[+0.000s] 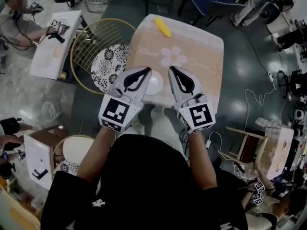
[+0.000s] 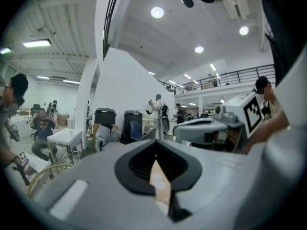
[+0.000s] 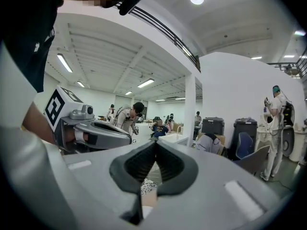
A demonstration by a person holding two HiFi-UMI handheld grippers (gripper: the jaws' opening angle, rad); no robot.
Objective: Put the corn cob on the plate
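Observation:
A yellow corn cob (image 1: 163,27) lies near the far edge of the table (image 1: 201,51), which has a peach cloth with a white flower print. A white plate (image 1: 154,84) sits at the table's near edge, partly hidden between my two grippers. My left gripper (image 1: 147,71) hangs just left of the plate, its jaws shut and empty, tips meeting in the left gripper view (image 2: 156,141). My right gripper (image 1: 171,69) hovers just right of the plate, likewise shut with nothing in it (image 3: 154,142). Both are well short of the corn.
A gold wire chair (image 1: 91,44) with a black-and-white patterned cushion (image 1: 109,63) stands against the table's left side. A white table (image 1: 50,47) with a seated person is further left. A wooden stool (image 1: 249,145) and cables are on the floor at right.

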